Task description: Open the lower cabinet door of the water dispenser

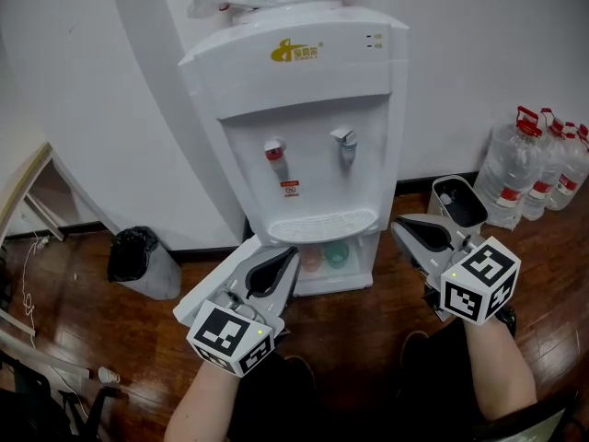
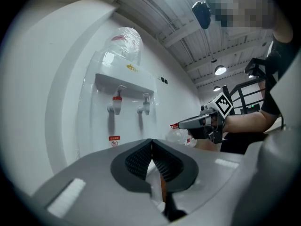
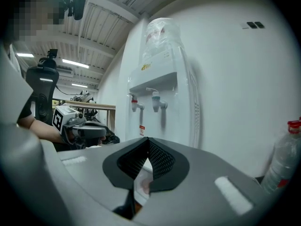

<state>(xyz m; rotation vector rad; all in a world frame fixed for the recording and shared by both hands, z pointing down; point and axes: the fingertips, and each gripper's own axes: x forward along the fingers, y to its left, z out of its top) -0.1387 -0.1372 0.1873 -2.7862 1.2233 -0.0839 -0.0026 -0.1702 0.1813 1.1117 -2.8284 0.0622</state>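
Since a white flat panel point(image 1: 210, 291) juts from the left edge of the lower cabinet point(image 1: 354, 263) toward the lower left of the head view, we judge that it is the cabinet door, already swung out on that side. Its hinge line is covered by our left gripper point(image 1: 290, 258), so we cannot be sure. The next move turns on this relation: the panel shows partly under the left gripper and runs on to its left, with its long edge going from centre frame down to the lower left. The right gripper point(image 1: 402, 228) hangs off the cabinet's right side, well apart from the panel. We reckon the left hand is the nearer one for any further push on the door.

Both grippers are closed and empty. In the left gripper view the ribbed black fingers point(image 2: 136, 160) meet at their tips with nothing between them, and in the right gripper view the fingers point(image 3: 162, 160) meet the same way.

The tall white plastic water dispenser point(image 1: 304, 99) stands against the white wall at centre frame. It is smooth and glossy with rounded shoulders, and it has a red-capped tap point(image 1: 275, 150) and a grey tap point(image 1: 345, 142) over a slotted drip tray point(image 1: 322, 226). In the cabinet's opening we see a pinkish cup point(image 1: 313, 259) and a green cup point(image 1: 337, 254), both seemingly translucent plastic. Below lies a dark glossy wooden floor point(image 1: 359, 339).
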